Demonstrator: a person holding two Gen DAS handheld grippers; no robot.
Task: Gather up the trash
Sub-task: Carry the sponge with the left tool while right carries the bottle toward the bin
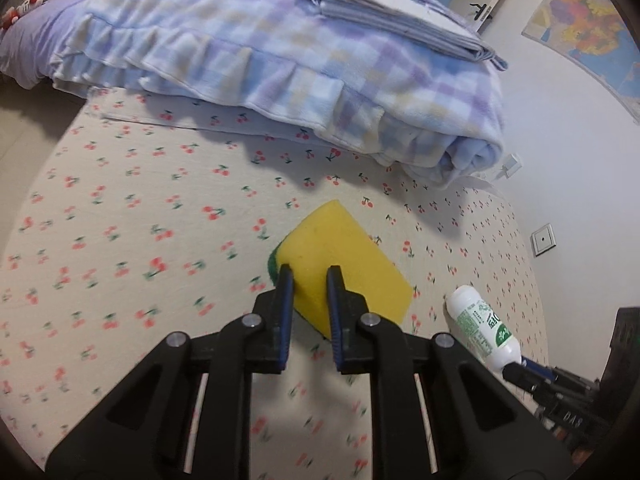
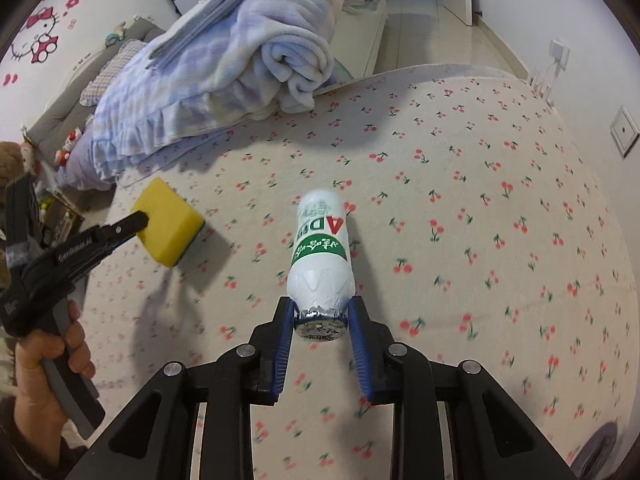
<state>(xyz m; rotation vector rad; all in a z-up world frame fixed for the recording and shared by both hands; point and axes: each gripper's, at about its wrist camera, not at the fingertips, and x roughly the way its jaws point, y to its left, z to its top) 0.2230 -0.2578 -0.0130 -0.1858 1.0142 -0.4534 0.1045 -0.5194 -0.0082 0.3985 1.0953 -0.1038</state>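
Observation:
My left gripper (image 1: 310, 276) is shut on a yellow sponge (image 1: 340, 256) with a green scrub side and holds it above the cherry-print bed sheet (image 1: 120, 220). The sponge also shows in the right wrist view (image 2: 170, 228), pinched by the left gripper (image 2: 140, 220). My right gripper (image 2: 322, 306) is shut on the foil-capped end of a small white drink bottle (image 2: 320, 248) with a green label, held out over the sheet (image 2: 480, 200). The bottle appears at the right in the left wrist view (image 1: 482, 326).
A folded plaid blanket (image 1: 280, 52) with a grey folded cloth (image 1: 400, 20) on top lies at the back of the bed; it also shows in the right wrist view (image 2: 224, 68). Wall sockets (image 1: 544, 238) are on the right wall. Plush toys (image 2: 68, 144) sit at the left.

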